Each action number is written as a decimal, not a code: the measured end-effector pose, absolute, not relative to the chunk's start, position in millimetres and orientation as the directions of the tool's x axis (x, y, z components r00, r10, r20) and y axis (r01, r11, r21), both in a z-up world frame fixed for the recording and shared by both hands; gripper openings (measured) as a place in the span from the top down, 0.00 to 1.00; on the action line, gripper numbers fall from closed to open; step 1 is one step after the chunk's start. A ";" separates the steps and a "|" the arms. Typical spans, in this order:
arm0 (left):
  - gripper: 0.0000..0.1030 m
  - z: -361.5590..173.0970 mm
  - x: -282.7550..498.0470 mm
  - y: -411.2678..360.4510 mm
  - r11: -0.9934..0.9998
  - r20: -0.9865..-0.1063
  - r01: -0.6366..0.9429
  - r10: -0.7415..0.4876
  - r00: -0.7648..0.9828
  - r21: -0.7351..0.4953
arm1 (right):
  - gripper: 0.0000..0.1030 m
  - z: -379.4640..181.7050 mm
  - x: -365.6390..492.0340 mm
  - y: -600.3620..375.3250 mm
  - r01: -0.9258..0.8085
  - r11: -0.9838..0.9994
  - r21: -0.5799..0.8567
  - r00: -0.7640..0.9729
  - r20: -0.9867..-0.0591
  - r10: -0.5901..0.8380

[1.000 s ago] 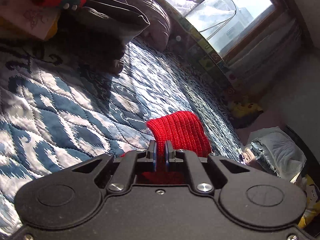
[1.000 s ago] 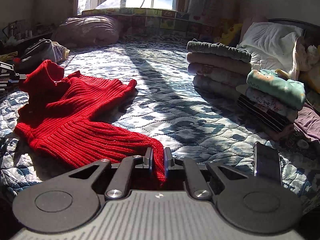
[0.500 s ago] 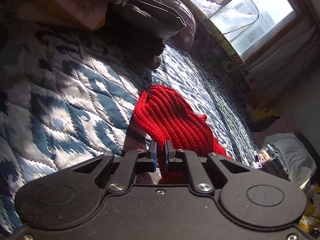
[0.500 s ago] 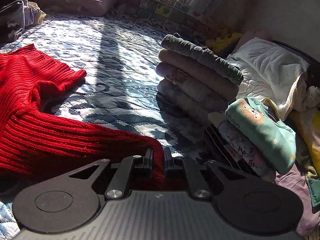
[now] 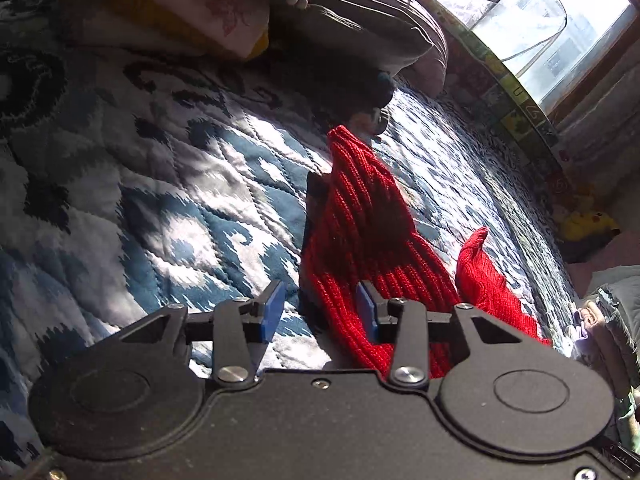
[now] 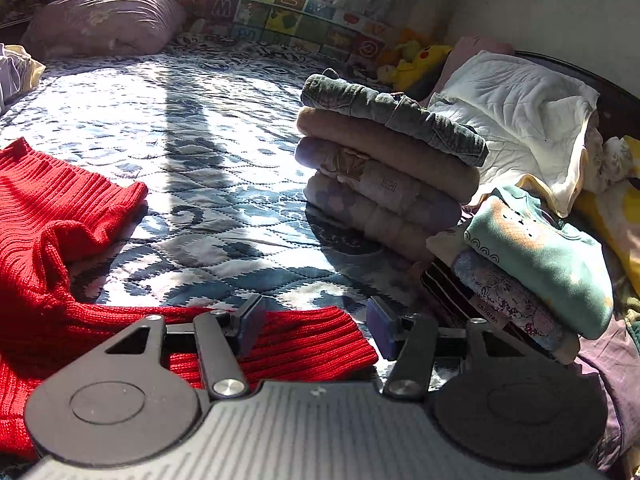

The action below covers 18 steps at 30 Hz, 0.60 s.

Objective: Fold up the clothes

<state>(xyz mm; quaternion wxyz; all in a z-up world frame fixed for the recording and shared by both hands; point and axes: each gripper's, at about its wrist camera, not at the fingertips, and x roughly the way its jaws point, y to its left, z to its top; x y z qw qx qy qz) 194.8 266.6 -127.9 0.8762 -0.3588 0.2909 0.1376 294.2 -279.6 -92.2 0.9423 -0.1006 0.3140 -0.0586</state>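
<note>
Both grippers (image 5: 320, 312) (image 6: 316, 328) agape; red sweater (image 6: 60, 220) lying on quilt (image 6: 200, 128).

the word "children" was readable on a label of a folded garment (image 6: 490, 314) low in the right-hand pile. letter tiles on the alphabet play mat (image 6: 256, 12) along the window showed "m" and "u". left wrist view: mat (image 5: 516, 96) showed a "u".
</note>
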 end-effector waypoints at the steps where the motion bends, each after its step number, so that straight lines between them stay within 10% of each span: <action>1: 0.56 -125.8 192.1 265.2 0.699 -0.608 -0.452 0.032 0.793 -0.554 | 0.37 -86.8 285.1 -284.9 0.075 0.983 -0.167 0.807 -0.569 -0.158; 12: 0.56 -132.7 164.4 184.1 0.634 -0.610 -0.352 -0.244 0.753 -0.689 | 0.35 -152.3 194.5 -263.0 0.093 0.717 0.691 0.703 -0.555 0.444; 18: 0.56 -153.3 156.5 149.7 0.563 -0.596 -0.346 -0.348 0.724 -0.750 | 0.34 -195.3 178.4 -224.9 0.159 0.549 0.821 0.701 -0.485 0.523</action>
